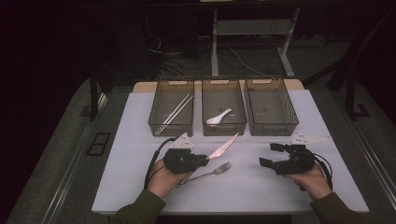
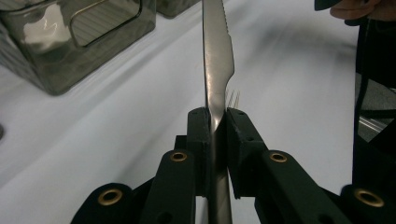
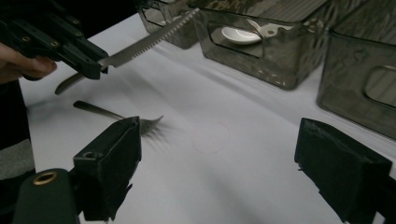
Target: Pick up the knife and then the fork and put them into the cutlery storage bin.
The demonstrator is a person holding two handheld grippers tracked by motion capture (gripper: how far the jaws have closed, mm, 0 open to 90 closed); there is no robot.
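A: How do you think the knife (image 1: 223,147) will handle?

B: I judge it stiff and light, of smooth metal, so it can slip or turn between the pads. It is not fragile. The left gripper (image 2: 215,122) is pinching it on the handle side, just behind the blade, and this seems a good place: the flat sides give the pads a surface to press.

A: Where is the knife relative to that gripper?

B: It stands straight out from the jaws, held above the tabletop (image 1: 261,186), with the toothed blade pointing toward the middle bin (image 1: 224,128), where a white spoon (image 1: 218,117) lies. The handle end goes back under the gripper.

A: And the right gripper (image 1: 271,154)?

B: Its jaws are spread with nothing between them. In its own view the fork (image 3: 122,117) lies flat on the tabletop, just beyond one jaw. I would take the fork at the middle of its thin handle.
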